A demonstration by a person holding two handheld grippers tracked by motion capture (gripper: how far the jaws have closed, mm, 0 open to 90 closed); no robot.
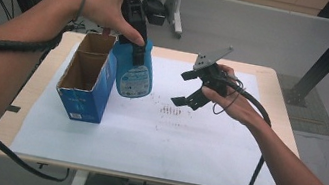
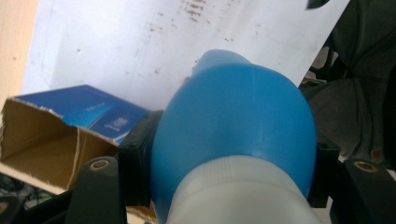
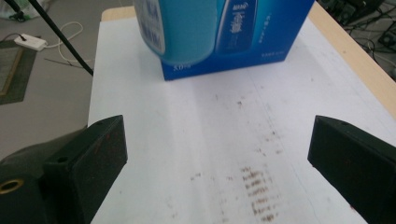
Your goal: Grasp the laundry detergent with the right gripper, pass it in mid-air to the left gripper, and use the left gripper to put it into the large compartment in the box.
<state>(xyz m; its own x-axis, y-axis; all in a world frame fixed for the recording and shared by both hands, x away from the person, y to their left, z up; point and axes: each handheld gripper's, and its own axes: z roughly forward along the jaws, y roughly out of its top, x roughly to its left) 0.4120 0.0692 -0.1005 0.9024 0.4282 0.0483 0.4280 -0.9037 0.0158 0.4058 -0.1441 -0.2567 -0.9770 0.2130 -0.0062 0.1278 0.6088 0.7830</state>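
Over the table: I hold a gripper in each hand above a white sheet [image 1: 144,140] that covers the wooden table [image 1: 280,99].
Left gripper [image 1: 136,42]: my jaws are clenched on the blue bottle [image 1: 134,72], gripping it near its top, one jaw on each side just below the white cap [image 2: 233,196].
Blue bottle: hangs upright in my left grip, lifted off the sheet, just beside the open blue box [image 1: 88,75] and close against its right wall.
Blue box: stands upright on the left part of the sheet, top flaps open, brown cardboard inside.
Right gripper [image 1: 188,87]: my jaws are spread wide with nothing between them, well to the right of the bottle and above the sheet.
Sheet under right gripper: brown smudges [image 3: 257,191] mark the paper between my two black jaws.
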